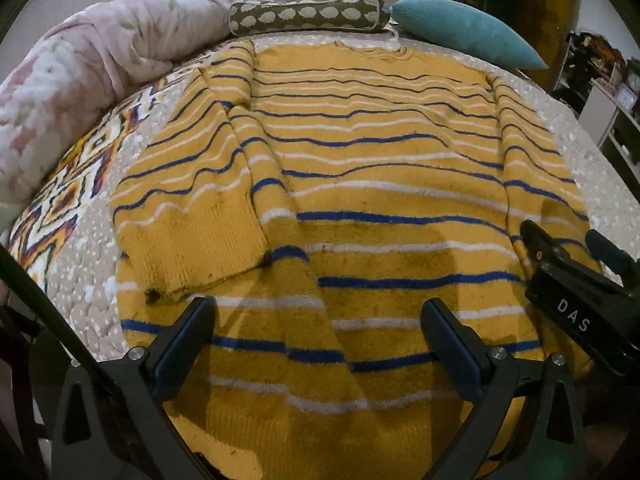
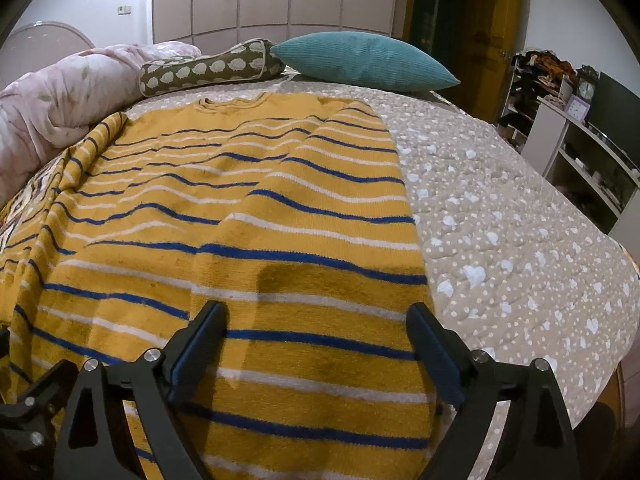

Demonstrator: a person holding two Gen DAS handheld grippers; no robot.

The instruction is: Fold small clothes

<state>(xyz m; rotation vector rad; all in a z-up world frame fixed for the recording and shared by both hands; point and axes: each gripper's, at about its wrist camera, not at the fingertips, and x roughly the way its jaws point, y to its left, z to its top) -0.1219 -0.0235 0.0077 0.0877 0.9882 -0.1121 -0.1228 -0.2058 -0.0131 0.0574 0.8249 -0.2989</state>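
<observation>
Sweater (image 1: pixel 380 208), yellow with blue and white stripes, lies spread flat on the bed (image 2: pixel 500 220), its collar toward the pillows and its hem toward the cameras. Its left sleeve (image 1: pixel 192 200) is folded in over the body, the ribbed cuff resting on the lower left part of the front; the right sleeve (image 1: pixel 532 152) lies folded along the right edge. Left gripper (image 1: pixel 320 344) hangs above the hem, jaws spread wide with nothing between them. Right gripper (image 2: pixel 316 344) hangs above the sweater's lower right part, near its right edge, jaws likewise spread and holding nothing; in the left view its black body, marked DAS, shows at the right. Beyond the collar lie a spotted bolster (image 1: pixel 308 14) and a teal pillow (image 2: pixel 364 60), with a pink quilt (image 1: pixel 88 72) bunched to the left.
</observation>
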